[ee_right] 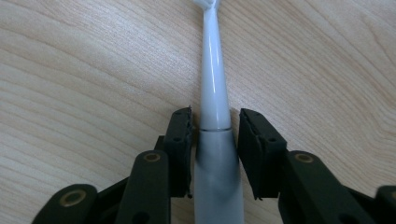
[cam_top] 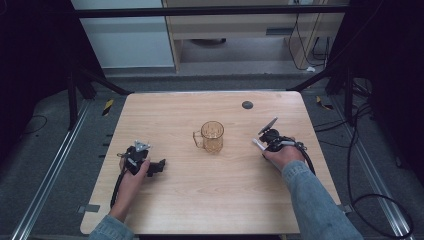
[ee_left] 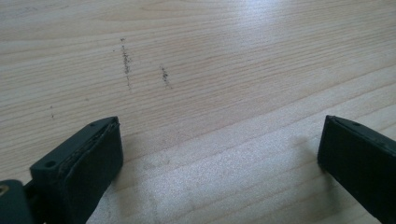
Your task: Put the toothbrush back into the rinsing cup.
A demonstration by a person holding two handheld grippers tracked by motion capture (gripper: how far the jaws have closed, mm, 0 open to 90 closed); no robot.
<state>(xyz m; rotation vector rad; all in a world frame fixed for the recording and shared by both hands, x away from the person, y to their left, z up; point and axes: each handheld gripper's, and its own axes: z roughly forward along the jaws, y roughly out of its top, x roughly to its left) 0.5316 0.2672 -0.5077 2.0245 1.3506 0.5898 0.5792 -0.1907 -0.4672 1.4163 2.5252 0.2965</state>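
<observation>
A white electric-toothbrush-like stick (ee_right: pixel 212 93) lies flat on the wooden table (cam_top: pixel 210 200), its head pointing away from my right gripper (ee_right: pixel 215 121). The jaws straddle its handle: the left jaw touches it, and a thin gap shows at the right jaw. In the high view the right gripper (cam_top: pixel 261 143) sits right of centre with the white stick (cam_top: pixel 257 145) at its tip. An amber see-through mug (cam_top: pixel 212 136) stands upright mid-table, handle to the left. My left gripper (cam_top: pixel 159 166) rests low at the left, and in its own view the left gripper (ee_left: pixel 219 149) is open wide over bare wood.
A small black round disc (cam_top: pixel 247 105) lies near the table's far edge. Dark scuff marks (ee_left: pixel 126 63) run across the wood ahead of the left gripper. Black cables (cam_top: pixel 360 165) trail on the floor at the right, beyond the table edge.
</observation>
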